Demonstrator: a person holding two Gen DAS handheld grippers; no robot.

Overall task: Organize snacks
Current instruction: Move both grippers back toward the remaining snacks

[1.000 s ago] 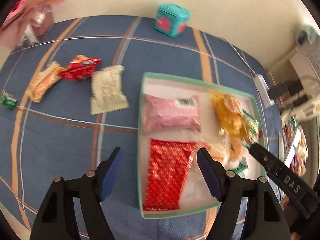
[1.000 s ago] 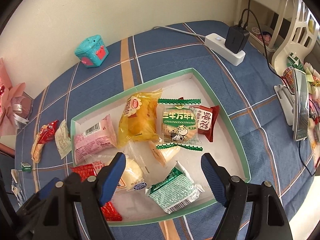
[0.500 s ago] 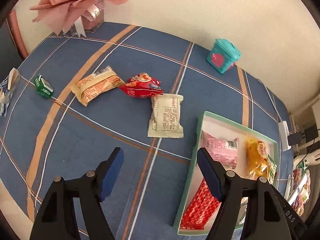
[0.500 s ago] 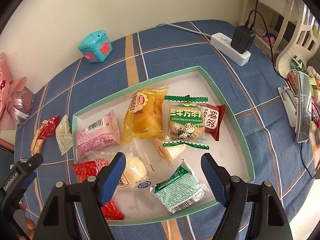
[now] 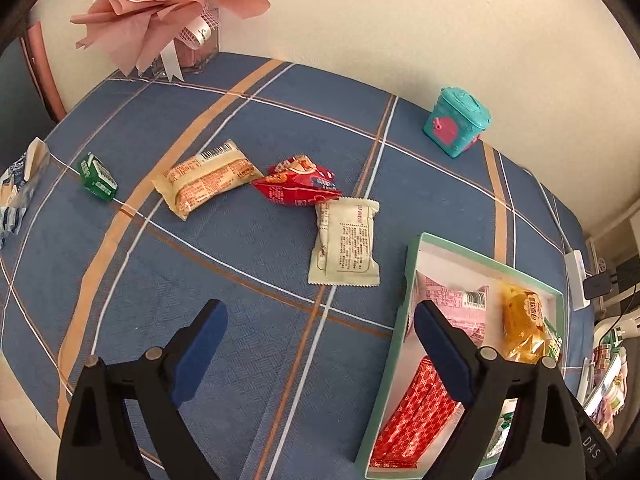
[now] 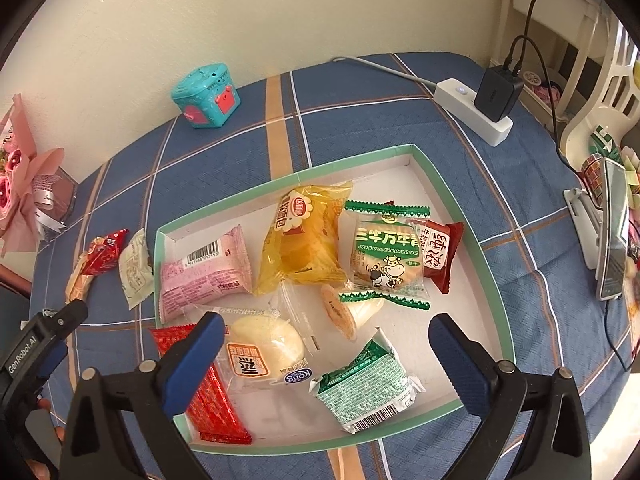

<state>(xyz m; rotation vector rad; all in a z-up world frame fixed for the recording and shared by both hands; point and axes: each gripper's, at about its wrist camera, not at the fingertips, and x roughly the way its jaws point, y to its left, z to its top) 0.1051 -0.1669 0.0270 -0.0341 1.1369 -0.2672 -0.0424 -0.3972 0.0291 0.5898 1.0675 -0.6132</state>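
A green-rimmed white tray (image 6: 476, 224) (image 5: 408, 280) on the blue plaid tablecloth holds several snack packs: pink (image 6: 204, 272), yellow (image 6: 300, 240), green cow pack (image 6: 384, 252), red (image 6: 212, 396). Loose on the cloth to its left lie a cream pack (image 5: 346, 248), a red pack (image 5: 298, 186), a tan cake pack (image 5: 208, 178), a small green box (image 5: 98, 178) and a blue-white pack (image 5: 18, 192). My left gripper (image 5: 320, 344) is open and empty, above the cloth just near of the cream pack. My right gripper (image 6: 324, 356) is open and empty over the tray's near side.
A teal toy box (image 5: 456, 126) stands at the back by the wall. A pink bouquet in a vase (image 5: 168, 12) stands at the back left. A white power strip with charger (image 6: 476, 104) and a phone on a stand (image 6: 612, 232) lie to the right.
My left gripper has swung left from over the tray to over the loose snacks on the cloth. My right gripper has stayed almost still, open over the tray.
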